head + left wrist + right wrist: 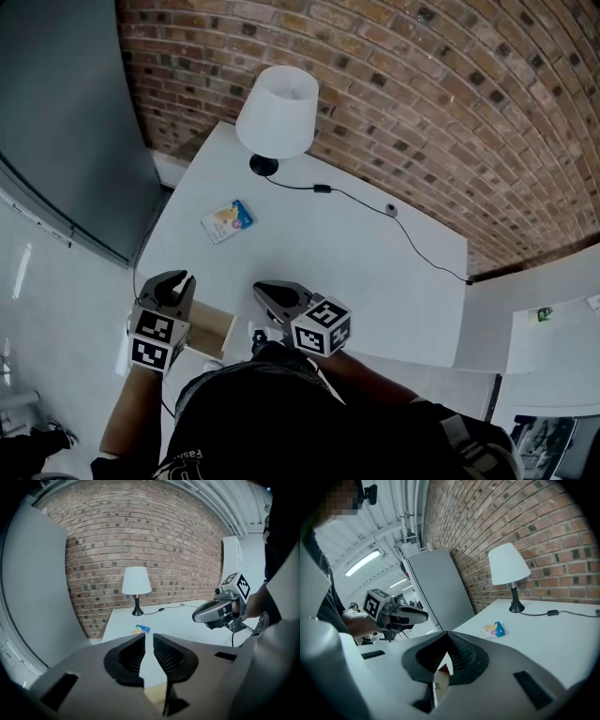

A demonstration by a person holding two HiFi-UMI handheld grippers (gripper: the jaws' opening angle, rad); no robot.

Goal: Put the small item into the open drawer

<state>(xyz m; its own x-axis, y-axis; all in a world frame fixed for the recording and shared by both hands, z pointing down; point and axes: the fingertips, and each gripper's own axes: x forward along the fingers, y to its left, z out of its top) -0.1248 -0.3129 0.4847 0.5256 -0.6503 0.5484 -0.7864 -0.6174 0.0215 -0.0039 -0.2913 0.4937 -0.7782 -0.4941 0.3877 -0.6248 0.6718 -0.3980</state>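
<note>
The small item, a flat white and blue packet (227, 220), lies on the white table (375, 272) left of centre; it also shows as the packet (142, 629) and the packet (493, 630) in the gripper views. The open wooden drawer (210, 330) juts out below the table's near edge. My left gripper (178, 278) hovers just left of the drawer and above it, its jaws together with nothing between them. My right gripper (267, 291) hangs over the table's near edge, right of the drawer, shut and empty. Both are well short of the packet.
A white-shaded lamp (277, 111) stands at the table's far end, its black cable (375, 211) trailing right across the top. A brick wall (450, 94) runs behind the table. A tall grey cabinet (66, 122) stands to the left.
</note>
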